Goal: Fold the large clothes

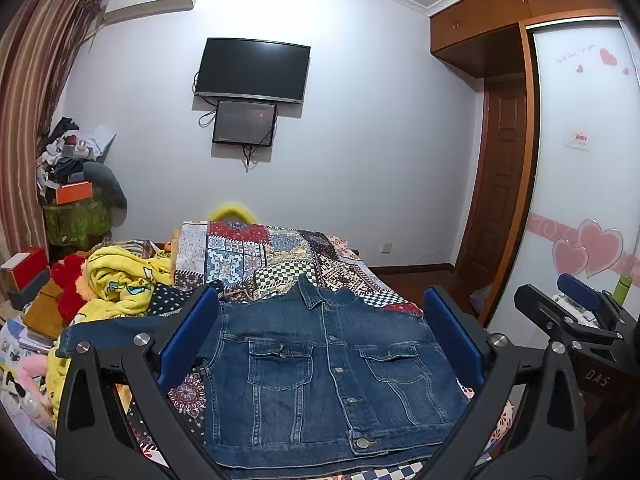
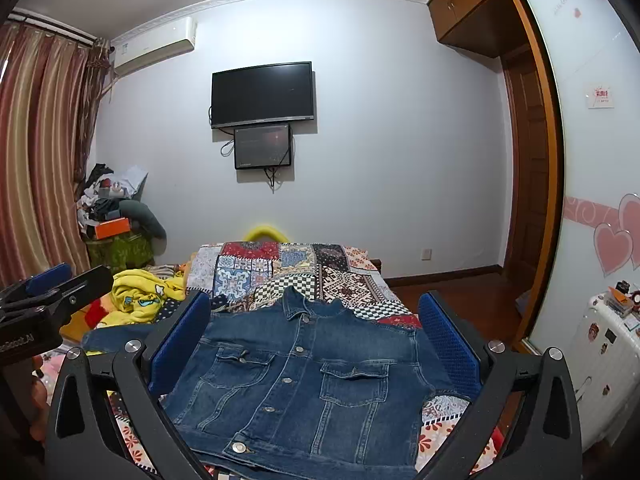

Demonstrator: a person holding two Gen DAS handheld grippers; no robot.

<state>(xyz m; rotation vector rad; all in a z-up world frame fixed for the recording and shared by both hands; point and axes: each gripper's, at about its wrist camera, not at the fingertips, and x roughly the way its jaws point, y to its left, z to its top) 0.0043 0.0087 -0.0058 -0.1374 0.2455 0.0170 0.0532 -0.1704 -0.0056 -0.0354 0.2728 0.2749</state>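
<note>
A blue denim jacket (image 1: pixel 320 372) lies front up on the patchwork bedspread (image 1: pixel 280 256), buttoned, collar at the far end, one sleeve stretched out to the left. It also shows in the right wrist view (image 2: pixel 304 384). My left gripper (image 1: pixel 320 324) is open and empty, held above the near part of the jacket. My right gripper (image 2: pixel 316 328) is open and empty too, beside it on the right. The right gripper shows at the right edge of the left wrist view (image 1: pixel 576 312); the left gripper shows at the left edge of the right wrist view (image 2: pixel 52 292).
A yellow blanket (image 1: pixel 120 280) and red plush lie in a heap left of the jacket. Boxes and clutter (image 1: pixel 68 184) stand by the curtain. A TV (image 1: pixel 252 70) hangs on the far wall. A wardrobe (image 1: pixel 580 160) and a white suitcase (image 2: pixel 600 360) stand on the right.
</note>
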